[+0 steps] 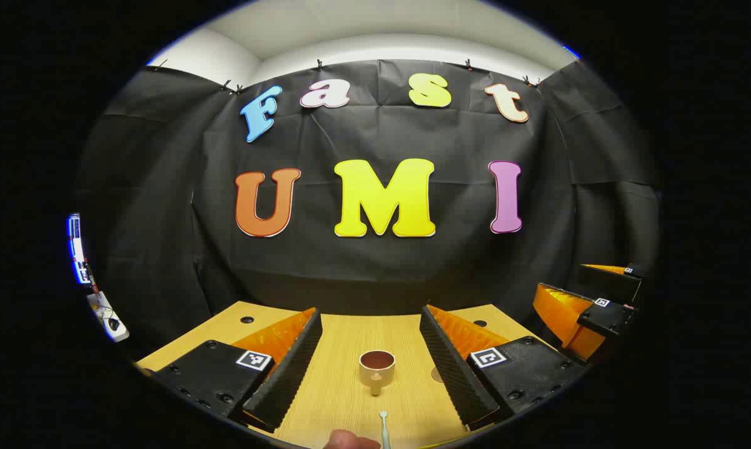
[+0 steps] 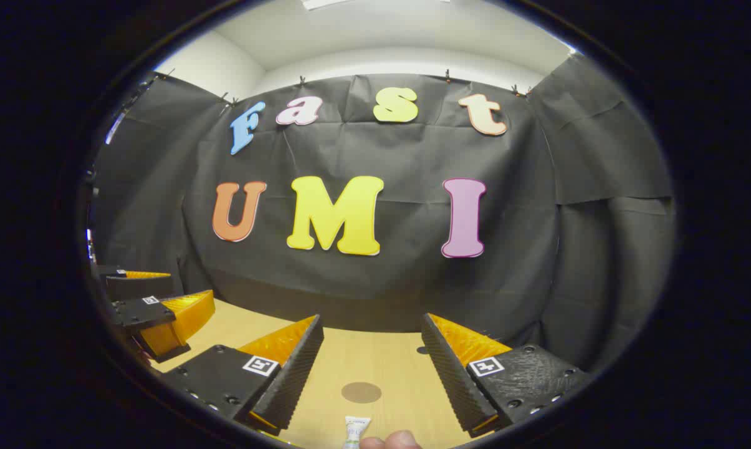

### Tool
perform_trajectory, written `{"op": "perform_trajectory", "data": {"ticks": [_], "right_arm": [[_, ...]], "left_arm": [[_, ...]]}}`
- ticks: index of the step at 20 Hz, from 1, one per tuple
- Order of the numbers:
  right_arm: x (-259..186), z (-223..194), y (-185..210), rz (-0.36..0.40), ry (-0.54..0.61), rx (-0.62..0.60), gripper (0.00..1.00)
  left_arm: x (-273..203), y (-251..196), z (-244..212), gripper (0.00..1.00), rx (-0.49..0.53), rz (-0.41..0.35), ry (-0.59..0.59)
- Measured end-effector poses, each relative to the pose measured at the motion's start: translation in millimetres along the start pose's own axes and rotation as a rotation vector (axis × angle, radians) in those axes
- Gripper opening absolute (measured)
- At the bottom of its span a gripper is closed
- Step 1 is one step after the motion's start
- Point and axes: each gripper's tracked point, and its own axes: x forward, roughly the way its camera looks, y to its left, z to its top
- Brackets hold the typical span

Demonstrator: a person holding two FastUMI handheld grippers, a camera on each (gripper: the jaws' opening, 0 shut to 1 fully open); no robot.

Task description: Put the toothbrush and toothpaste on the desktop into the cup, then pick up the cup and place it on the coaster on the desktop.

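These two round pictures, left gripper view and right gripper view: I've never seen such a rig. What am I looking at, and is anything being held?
A person holds a two-finger gripper in each hand, and a camera rides on each, looking forward along its fingers. In the left gripper view, the left gripper is open over a wooden desktop, with a cup ahead and the toothbrush lying nearer; the other gripper shows at the right edge. In the right gripper view, the right gripper is open too, above a round coaster, with the toothpaste at the bottom edge. Nothing is held yet.
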Motion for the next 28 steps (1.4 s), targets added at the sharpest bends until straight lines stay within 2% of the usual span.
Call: {"op": "perform_trajectory", "data": {"ticks": [11, 12, 24, 27, 28], "right_arm": [[-4, 0, -7, -0.011, -0.001, 0.022, 0.95], [-4, 0, -8, -0.013, -0.002, 0.023, 0.97], [-15, -8, -14, -0.022, 0.013, 0.024, 0.95], [-17, -14, -15, -0.022, 0.026, 0.023, 0.97], [-17, -17, -16, -0.021, 0.034, 0.024, 0.95]], "left_arm": [[1, -1, 0, 1.0, 0.009, 0.0, -0.008], [1, -1, 0, 1.0, 0.009, -0.002, -0.007], [0, -4, -5, 1.0, 0.012, -0.019, 0.007], [-2, -5, -13, 1.0, 0.012, -0.027, 0.035], [-3, -7, -21, 1.0, 0.012, -0.03, 0.048]]}}
